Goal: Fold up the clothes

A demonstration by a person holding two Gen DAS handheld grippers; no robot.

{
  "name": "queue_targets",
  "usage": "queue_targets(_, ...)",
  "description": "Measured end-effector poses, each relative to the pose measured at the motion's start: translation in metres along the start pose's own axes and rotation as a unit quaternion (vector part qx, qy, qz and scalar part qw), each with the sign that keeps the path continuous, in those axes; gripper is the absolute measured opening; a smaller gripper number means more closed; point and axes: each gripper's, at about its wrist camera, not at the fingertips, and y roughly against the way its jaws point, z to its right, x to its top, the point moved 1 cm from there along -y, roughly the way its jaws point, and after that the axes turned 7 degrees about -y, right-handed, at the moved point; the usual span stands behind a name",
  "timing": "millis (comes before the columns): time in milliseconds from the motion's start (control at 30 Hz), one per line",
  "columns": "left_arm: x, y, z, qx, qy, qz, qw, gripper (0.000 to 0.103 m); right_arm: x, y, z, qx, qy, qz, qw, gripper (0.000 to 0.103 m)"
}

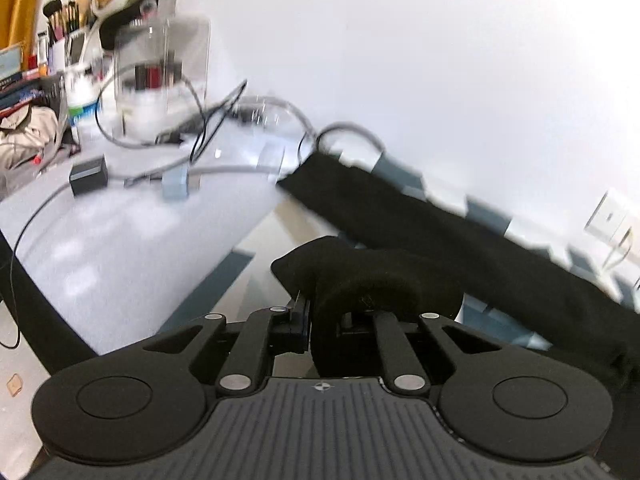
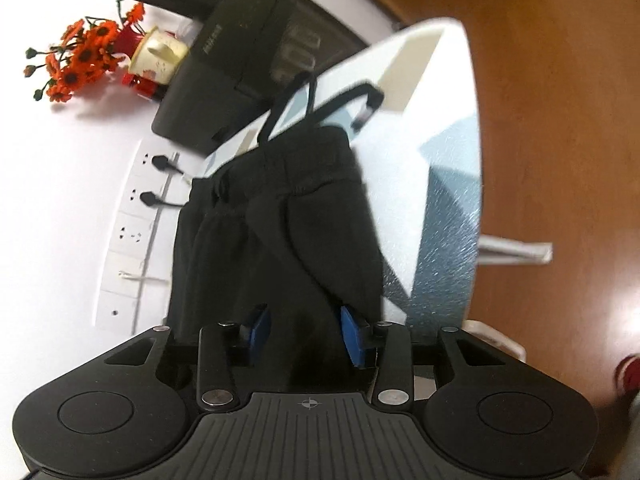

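Black trousers (image 1: pixel 440 220) stretch in a long band across the pale table (image 1: pixel 120 240) toward the lower right. One bunched end curls over my left gripper (image 1: pixel 324 316), which is shut on that cloth; its right finger is hidden under the fabric. In the right wrist view the trousers (image 2: pixel 280 220) lie with the elastic waistband (image 2: pixel 288 160) and a black drawstring (image 2: pixel 296 92) at the far end. My right gripper (image 2: pixel 306 332) stands open, its blue pads (image 2: pixel 354 336) on either side of a thick fold of cloth.
At the table's far left are a clear container (image 1: pixel 160 68), makeup brushes (image 1: pixel 64 16), a small black box (image 1: pixel 88 178) and grey cables (image 1: pixel 240 168). Orange flowers (image 2: pixel 80 60), a cream cup (image 2: pixel 160 56), a black device (image 2: pixel 248 52) and wall sockets (image 2: pixel 136 220) border the table (image 2: pixel 420 160). Wooden floor (image 2: pixel 560 120) lies beyond the edge.
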Motion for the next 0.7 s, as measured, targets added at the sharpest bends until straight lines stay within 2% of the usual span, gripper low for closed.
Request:
queue_targets(33, 0.002, 0.005, 0.001, -0.003, 0.004, 0.008, 1.0000, 0.011, -0.001, 0.006, -0.002, -0.004, 0.008, 0.014, 1.000, 0.043)
queue_targets(100, -0.001, 0.002, 0.002, -0.001, 0.007, 0.000, 1.0000, 0.011, 0.000, 0.014, -0.005, -0.019, 0.022, 0.049, 0.998, 0.067)
queue_targets(167, -0.004, -0.001, 0.003, 0.002, 0.009, -0.007, 0.9999, 0.011, 0.001, 0.021, -0.006, -0.033, 0.034, 0.075, 0.996, 0.069)
queue_targets(267, -0.009, -0.005, 0.004, 0.005, 0.014, -0.019, 0.9997, 0.011, 0.006, 0.009, 0.003, -0.035, 0.037, 0.035, 0.998, 0.058)
queue_targets(300, -0.011, -0.007, 0.004, 0.006, 0.015, -0.023, 0.9996, 0.011, 0.005, 0.005, 0.007, -0.034, 0.033, 0.023, 0.999, 0.046)
queue_targets(333, -0.012, -0.008, 0.005, 0.007, 0.016, -0.027, 0.9995, 0.010, 0.005, 0.002, 0.010, -0.031, 0.030, 0.014, 0.999, 0.038)
queue_targets(367, -0.014, -0.010, 0.005, 0.008, 0.018, -0.031, 0.9993, 0.010, 0.006, 0.001, 0.007, -0.026, 0.028, 0.012, 0.999, 0.020)
queue_targets(400, -0.016, -0.011, 0.005, 0.009, 0.019, -0.035, 0.9992, 0.010, 0.006, 0.001, 0.004, -0.020, 0.025, 0.011, 0.999, 0.009)
queue_targets(500, -0.020, -0.016, 0.006, 0.013, 0.023, -0.047, 0.9986, 0.010, 0.008, 0.001, -0.007, 0.002, 0.024, 0.009, 1.000, 0.008)
queue_targets(567, -0.028, -0.019, 0.009, 0.012, 0.022, -0.060, 0.9979, 0.010, 0.011, 0.024, -0.040, 0.054, 0.057, 0.021, 0.997, 0.007)
queue_targets(633, -0.039, -0.022, 0.015, 0.008, 0.016, -0.078, 0.9968, 0.011, 0.014, 0.051, -0.067, 0.106, 0.096, 0.041, 0.989, 0.007)
queue_targets(667, -0.045, -0.024, 0.017, 0.006, 0.014, -0.087, 0.9961, 0.013, 0.016, 0.064, -0.079, 0.131, 0.117, 0.053, 0.983, 0.007)
queue_targets(700, -0.050, -0.026, 0.020, 0.005, 0.011, -0.097, 0.9953, 0.024, 0.018, 0.073, -0.087, 0.146, 0.133, 0.061, 0.978, 0.007)
